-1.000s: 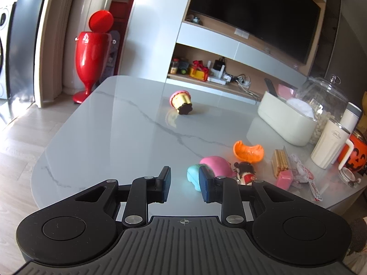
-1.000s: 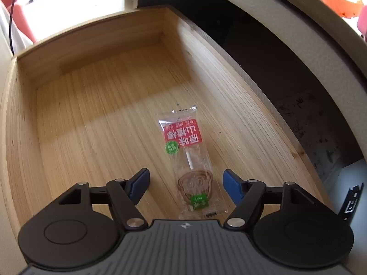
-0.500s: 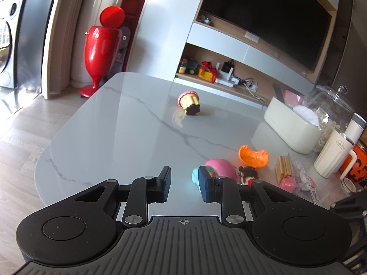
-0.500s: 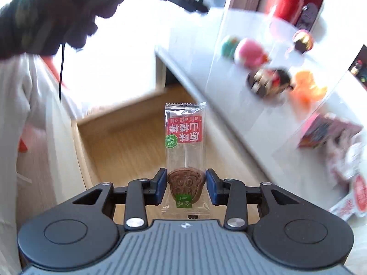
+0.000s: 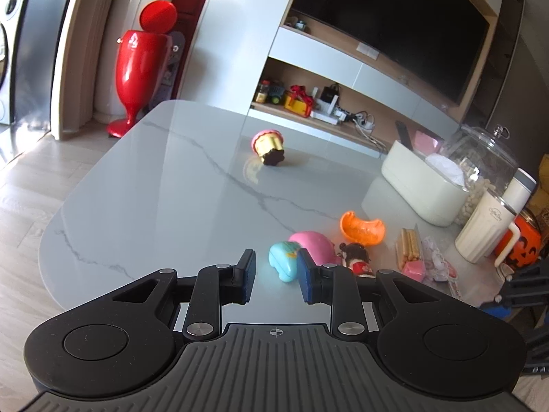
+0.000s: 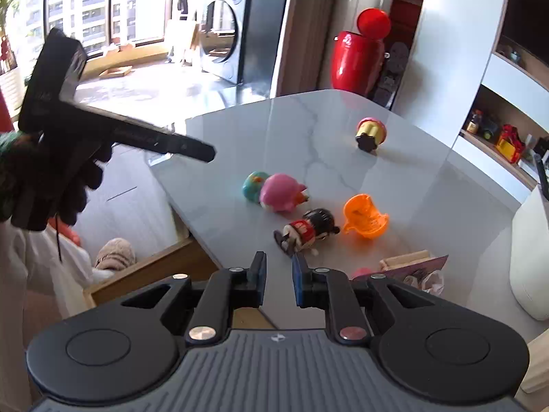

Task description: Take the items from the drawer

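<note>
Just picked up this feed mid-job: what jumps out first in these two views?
The tall red goblet-shaped object on the floor beyond the far end of the marble table stands out first. Then the bright toys lying close together on the table: a pink toy, an orange shell and a small doll.

Black tongs (image 6: 277,283) with blue pads (image 6: 299,281), silver screws, ribbed grey base

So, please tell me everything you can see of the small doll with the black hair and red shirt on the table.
The doll is a small figure, plastic by its look, with a big round head of glossy black hair, a red shirt with white marks and dark legs. It lies on its side on the grey marble table, head toward the orange toy. It lies apart from the pink toy; whether it touches the orange one is unclear.
</note>
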{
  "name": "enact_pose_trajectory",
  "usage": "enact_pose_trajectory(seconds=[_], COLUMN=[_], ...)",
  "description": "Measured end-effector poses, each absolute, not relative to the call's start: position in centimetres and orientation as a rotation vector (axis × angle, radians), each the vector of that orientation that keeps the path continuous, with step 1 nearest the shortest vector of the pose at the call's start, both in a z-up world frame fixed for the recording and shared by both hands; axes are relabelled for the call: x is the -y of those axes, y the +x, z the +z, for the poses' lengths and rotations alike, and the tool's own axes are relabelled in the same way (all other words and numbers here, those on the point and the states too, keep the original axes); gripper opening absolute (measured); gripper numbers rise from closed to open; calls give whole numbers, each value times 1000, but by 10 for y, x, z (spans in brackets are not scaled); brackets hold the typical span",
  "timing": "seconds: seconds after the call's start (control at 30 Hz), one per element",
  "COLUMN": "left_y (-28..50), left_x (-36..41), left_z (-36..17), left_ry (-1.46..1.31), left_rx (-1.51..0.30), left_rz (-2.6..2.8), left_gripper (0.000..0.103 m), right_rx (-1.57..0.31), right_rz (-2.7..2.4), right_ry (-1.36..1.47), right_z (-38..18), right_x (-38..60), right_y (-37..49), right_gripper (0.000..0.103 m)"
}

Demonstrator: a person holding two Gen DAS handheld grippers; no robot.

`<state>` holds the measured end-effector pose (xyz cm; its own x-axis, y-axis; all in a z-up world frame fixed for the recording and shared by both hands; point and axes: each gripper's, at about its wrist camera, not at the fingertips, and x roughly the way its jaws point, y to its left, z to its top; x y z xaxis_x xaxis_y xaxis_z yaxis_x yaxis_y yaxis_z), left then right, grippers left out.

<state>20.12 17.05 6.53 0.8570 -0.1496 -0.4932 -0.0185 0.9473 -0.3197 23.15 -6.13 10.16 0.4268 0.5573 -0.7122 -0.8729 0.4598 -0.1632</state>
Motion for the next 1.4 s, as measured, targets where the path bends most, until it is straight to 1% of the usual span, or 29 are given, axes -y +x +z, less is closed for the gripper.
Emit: enact_pose_trajectory(seconds=[0.07,0.17,0.2,0.23,0.37,0.43,0.47,0.53,0.57,0.6,0.63,0.7,0.73,0.77,0.8,0.83,0.93,1.03,1.1,1.17,1.2,1.27,1.3,1.33,1.4], left_y=[201,200,199,198,198,200,200,201,201,202,203,206,206,207,208,208,209,208,208,208,208,208,208,208,208], left_x=[-164,-155,-152,-150,-147,-148,-149,-150,-150,-150,-150,-150,-150,-149,-148,-148,-147,-146,-145,-146,-147,-149,-149,-150,-150], left_z=[65,66,66,66,65,64,64,63,63,62,61,60,59,58,58,58,56,54,53,51,50,50,50,51,50], left_ry=[-301,-253,-235,-218,-181,-184,-185,-188,-189,-192,-195,-203,-206,-207,-207,-207,-211,-207,-200,-202,-205,-215,-218,-219,-221], left_rx=[-542,-525,-517,-509,-493,-495,-498,-503,-506,-510,-514,-524,-526,-529,-531,-532,-543,-549,-555,-564,-566,-567,-565,-562,-564], left_rz=[-92,-111,-113,-112,-103,-102,-102,-104,-108,-111,-114,-120,-122,-124,-125,-126,-133,-146,-148,-144,-140,-135,-133,-132,-131], left_gripper=[29,29,29,29,29,29,29,29,29,29,29,29,29,29,29,29,29,29,29,29,29,29,29,29,29], right_rx=[-694,-800,-830,-847,-827,-827,-825,-831,-840,-856,-877,-929,-962,-1013,-1044,-1040,-923,-908,-918,-944,-973,-1052,-1070,-1049,-964], right_rz=[981,967,959,940,827,812,802,789,789,787,793,816,832,851,904,963,1036,918,835,793,794,830,880,928,960], right_ry=[-628,-688,-706,-741,-924,-989,-1003,-1013,-1011,-1005,-998,-957,-920,-872,-815,-797,-818,-848,-863,-834,-816,-743,-714,-718,-765], right_z=[80,44,30,11,-52,-74,-84,-95,-99,-103,-106,-110,-109,-107,-103,-98,-87,-97,-105,-109,-109,-108,-104,-100,-96], right_x=[74,86,92,95,94,93,92,91,92,93,94,97,98,100,100,99,94,96,99,102,102,104,104,102,96], right_y=[210,205,204,206,215,222,227,238,243,249,253,261,265,268,265,259,238,249,259,270,274,277,272,265,249], right_gripper=[23,33,38,41,42,47,48,57,60,66,69,72,73,70,62,56,58,62,62,71,79,79,74,68,68])
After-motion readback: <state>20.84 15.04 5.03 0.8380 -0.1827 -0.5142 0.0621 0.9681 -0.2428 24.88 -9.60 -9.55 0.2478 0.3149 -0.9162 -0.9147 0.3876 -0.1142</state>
